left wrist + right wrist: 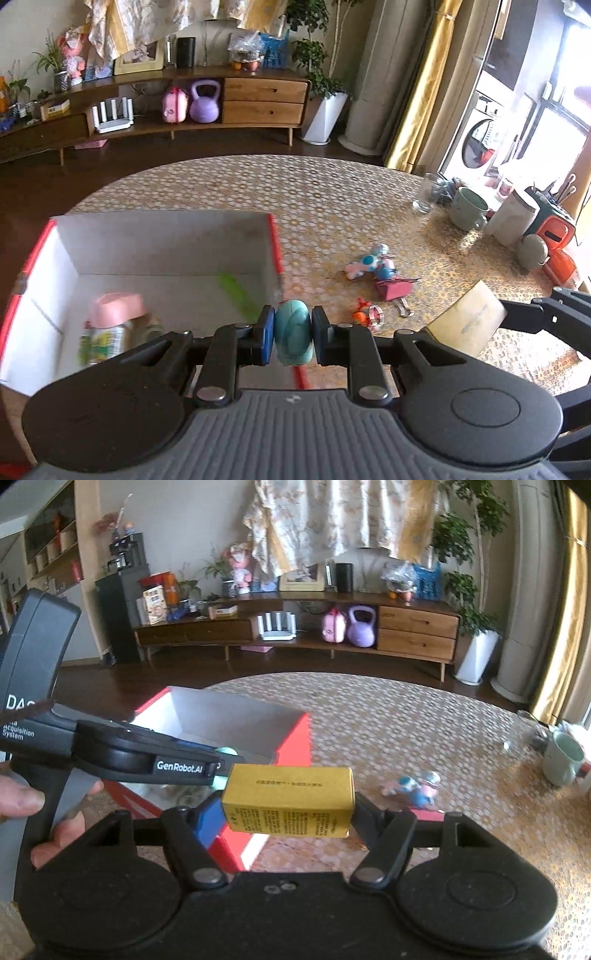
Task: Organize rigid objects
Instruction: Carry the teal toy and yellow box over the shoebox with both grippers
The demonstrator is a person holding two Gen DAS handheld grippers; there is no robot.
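Item one — my left gripper (293,334): closed on a teal rounded toy (293,332), pads pressing both flanks, held above the near right corner of the red-edged box (273,236).

Item two — my right gripper (288,808): clamped on a yellow carton (290,799), gripped end to end and lying level; in the left wrist view the same carton shows at 3 o'clock.

Item three, the box: open-topped, white inside, on the patterned worktop (332,192). Contents so far: a pink-capped bottle (110,325) lying at 8 o'clock on its floor, and a green strip (236,295) toward 5 o'clock.

Item four, unsorted, on the worktop right of the box: a pink-and-blue figurine (373,262), a red binder clip (393,288), and a small orange piece (360,314) beside a ring-shaped bit I cannot identify.

Step in hand, as I judge it: carrying both pieces to the box. Next move calls for centring each over the bare floor, lowering inside the walls, then releasing — teal toy first, since the left gripper crosses in front of the carton.
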